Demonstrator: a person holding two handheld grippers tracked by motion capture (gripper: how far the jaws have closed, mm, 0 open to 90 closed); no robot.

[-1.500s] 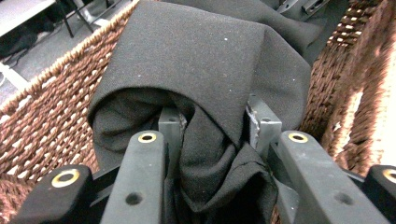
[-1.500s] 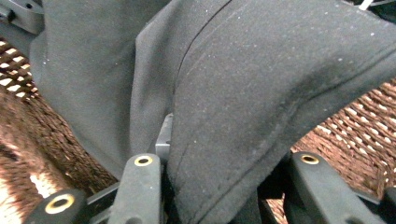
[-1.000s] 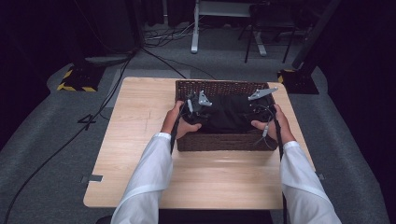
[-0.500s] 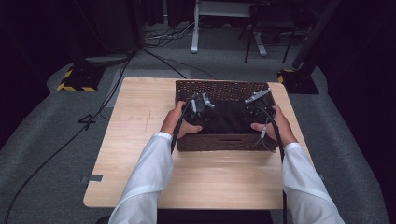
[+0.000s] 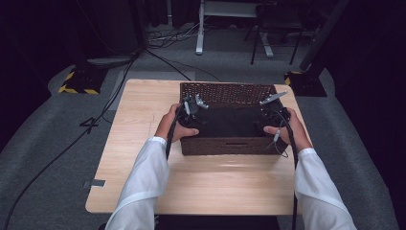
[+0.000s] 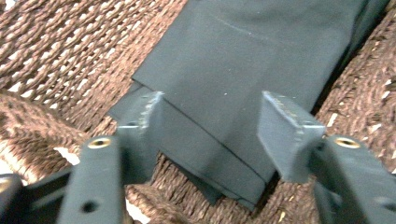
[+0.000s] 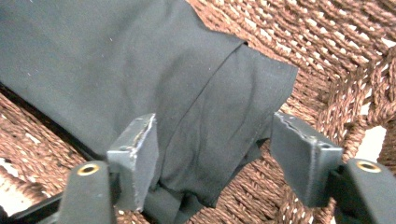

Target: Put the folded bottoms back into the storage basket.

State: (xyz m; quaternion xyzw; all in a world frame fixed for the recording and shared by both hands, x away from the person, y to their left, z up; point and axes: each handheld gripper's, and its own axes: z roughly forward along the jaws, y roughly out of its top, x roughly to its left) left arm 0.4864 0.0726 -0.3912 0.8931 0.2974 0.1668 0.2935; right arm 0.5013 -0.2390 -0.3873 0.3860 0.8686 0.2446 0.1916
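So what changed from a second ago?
Both grippers, left and right, have just been opening their jaws, letting go of the black cloth, which lies between them in the basket. Hands, basket and table stayed put.

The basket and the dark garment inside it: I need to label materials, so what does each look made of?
Basket: woven brown wicker or twisted fibre, matte, with open gaps between strands. Garment: folded black woven cloth, probably cotton-like, matte, with soft creases and stitched hems.
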